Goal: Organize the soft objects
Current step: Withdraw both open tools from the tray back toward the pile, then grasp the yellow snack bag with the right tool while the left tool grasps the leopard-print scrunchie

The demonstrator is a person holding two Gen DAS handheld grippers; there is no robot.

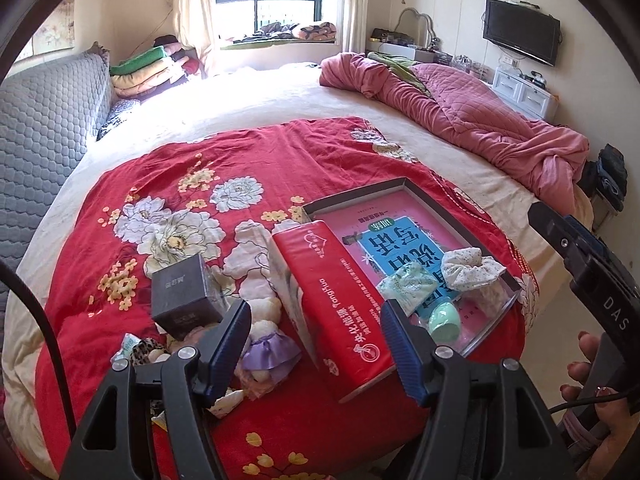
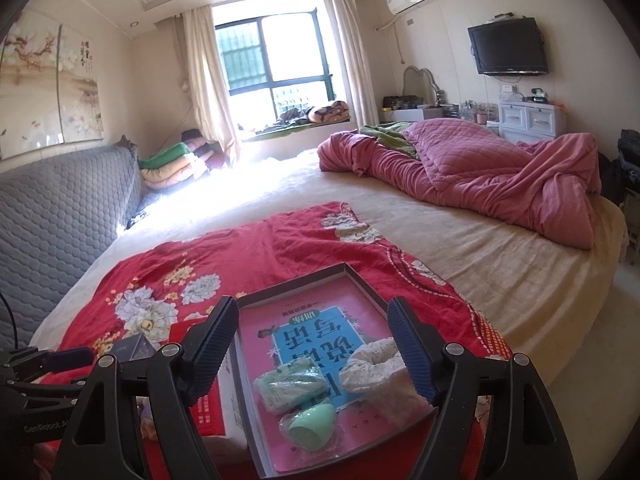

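A shallow dark-rimmed tray (image 1: 356, 194) (image 2: 296, 278) with a pink and blue book in it lies on the red floral cloth (image 1: 180, 168). Inside are a white scrunchie (image 1: 472, 268) (image 2: 372, 364), a pale green packet (image 1: 404, 286) (image 2: 288, 388) and a mint egg-shaped sponge (image 1: 444, 322) (image 2: 312, 424). A red tissue pack (image 1: 340, 312) (image 2: 208, 404) lies against the tray's left side. My left gripper (image 1: 320, 356) hovers open over the pack without touching it. My right gripper (image 2: 316, 356) hangs open above the tray, holding nothing.
A dark grey box (image 1: 184, 296), a small doll in a purple dress (image 1: 268, 354) and a leopard scrunchie (image 1: 144, 350) lie left of the pack. A pink quilt (image 2: 480, 168) is heaped at the far right, beside the bed's edge. A grey padded headboard (image 2: 60, 216) runs along the left.
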